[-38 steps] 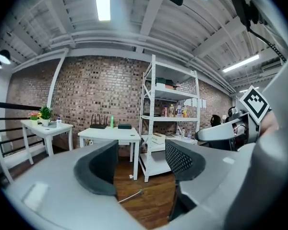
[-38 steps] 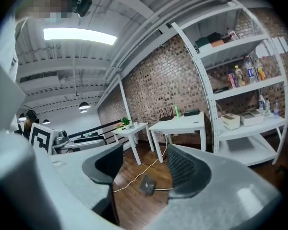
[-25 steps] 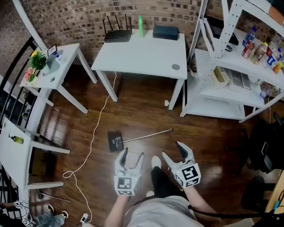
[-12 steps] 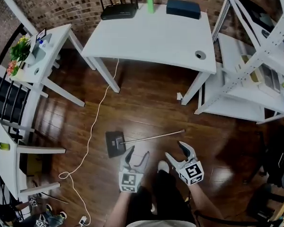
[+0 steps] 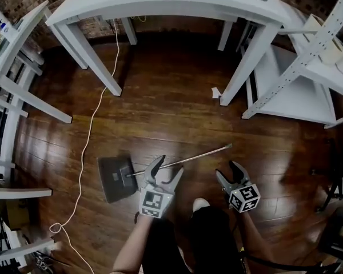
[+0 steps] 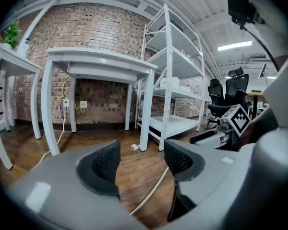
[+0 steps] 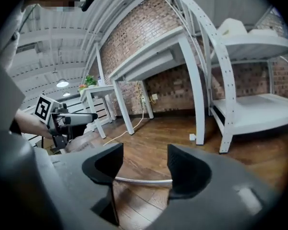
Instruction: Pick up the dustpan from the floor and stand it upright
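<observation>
- Dustpan (image 5: pixel 115 177) lies flat on the floor (image 5: pixel 177 113), its long handle (image 5: pixel 188 158) offering the grip
- Left gripper (image 5: pixel 167 169) and right gripper (image 5: pixel 228 173) hover by it, jaws wide to straddle it (nothing clamped)

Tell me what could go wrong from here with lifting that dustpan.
1. The thin metal handle lies flat on the floor. The left tool, jaws apart over it, may push it away or let it roll rather than grip it.
2. The white cable runs close by the pan and could snag when it is lifted.
3. Raised upright, the long handle might swing into the table leg.
</observation>
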